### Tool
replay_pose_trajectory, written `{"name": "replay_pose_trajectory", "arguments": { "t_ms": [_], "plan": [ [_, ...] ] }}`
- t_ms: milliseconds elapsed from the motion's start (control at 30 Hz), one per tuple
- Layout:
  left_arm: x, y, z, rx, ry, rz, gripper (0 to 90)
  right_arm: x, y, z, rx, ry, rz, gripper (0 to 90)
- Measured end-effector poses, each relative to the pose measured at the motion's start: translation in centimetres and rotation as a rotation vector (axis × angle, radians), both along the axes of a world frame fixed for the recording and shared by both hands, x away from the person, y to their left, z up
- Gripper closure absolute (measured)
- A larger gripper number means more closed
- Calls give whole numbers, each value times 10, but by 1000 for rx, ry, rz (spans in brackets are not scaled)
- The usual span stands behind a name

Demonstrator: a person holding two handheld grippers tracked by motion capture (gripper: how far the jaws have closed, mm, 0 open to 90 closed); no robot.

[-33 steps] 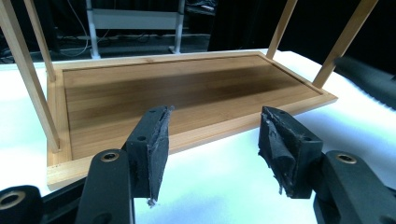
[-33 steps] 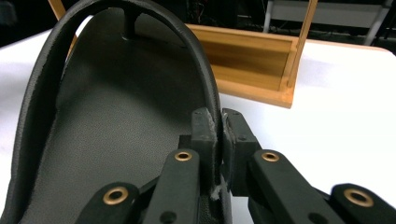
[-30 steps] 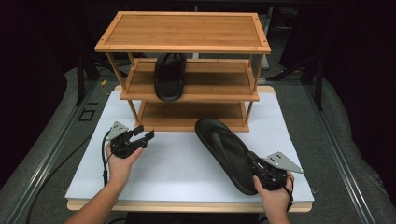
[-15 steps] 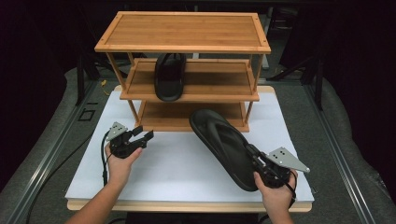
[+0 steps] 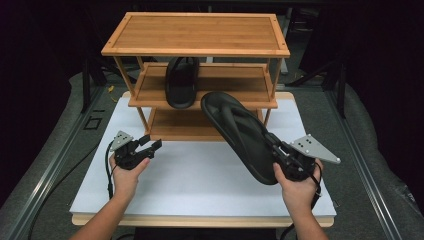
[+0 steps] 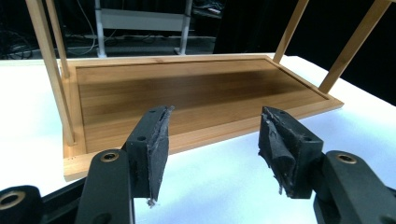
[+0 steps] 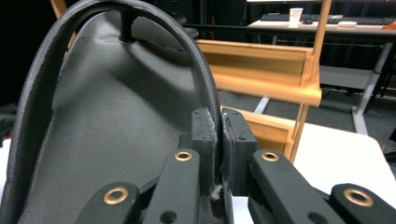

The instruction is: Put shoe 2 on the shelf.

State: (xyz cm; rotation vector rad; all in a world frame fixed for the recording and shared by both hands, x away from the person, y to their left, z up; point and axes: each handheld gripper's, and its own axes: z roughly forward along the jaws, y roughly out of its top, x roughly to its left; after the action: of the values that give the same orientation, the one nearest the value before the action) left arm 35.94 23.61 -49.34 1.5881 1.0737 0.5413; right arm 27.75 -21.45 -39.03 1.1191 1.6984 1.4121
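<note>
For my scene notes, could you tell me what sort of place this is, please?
Probably a lab or recording workspace: a bamboo shoe rack stands on a white-covered table, black drapes surround it, and office desks stand behind.

The held slipper (image 5: 242, 135) hides part of the rack's bottom shelf (image 5: 180, 127); its heel is perhaps behind the right gripper (image 5: 287, 159).

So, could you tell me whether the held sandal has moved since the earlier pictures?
Yes. The sandal has risen toward the rack; its toe now overlaps the middle shelf's front edge.

Rack (image 5: 200, 50) behind on table (image 5: 190, 185), one sandal (image 5: 181, 82) on middle shelf, other sandal (image 5: 240, 132) front right.
</note>
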Motion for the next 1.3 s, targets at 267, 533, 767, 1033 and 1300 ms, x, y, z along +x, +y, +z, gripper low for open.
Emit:
{"name": "replay_pose_trajectory", "arguments": {
  "t_ms": [267, 533, 767, 1033, 1300],
  "plan": [
    [0, 2, 0, 3, 3, 6, 429, 31, 1, 14, 31, 18, -37, 845],
    [1, 3, 0, 2, -1, 9, 429, 62, 12, 25, -4, 11, -90, 845],
    [2, 5, 0, -1, -1, 14, 429, 89, 31, 27, -32, 25, -116, 845],
    [3, 6, -1, 1, 2, 13, 429, 122, 49, 32, -53, 52, -148, 844],
    [4, 8, -1, -7, 7, 16, 428, 147, 60, 38, -24, 41, -180, 844]
  ]
}}
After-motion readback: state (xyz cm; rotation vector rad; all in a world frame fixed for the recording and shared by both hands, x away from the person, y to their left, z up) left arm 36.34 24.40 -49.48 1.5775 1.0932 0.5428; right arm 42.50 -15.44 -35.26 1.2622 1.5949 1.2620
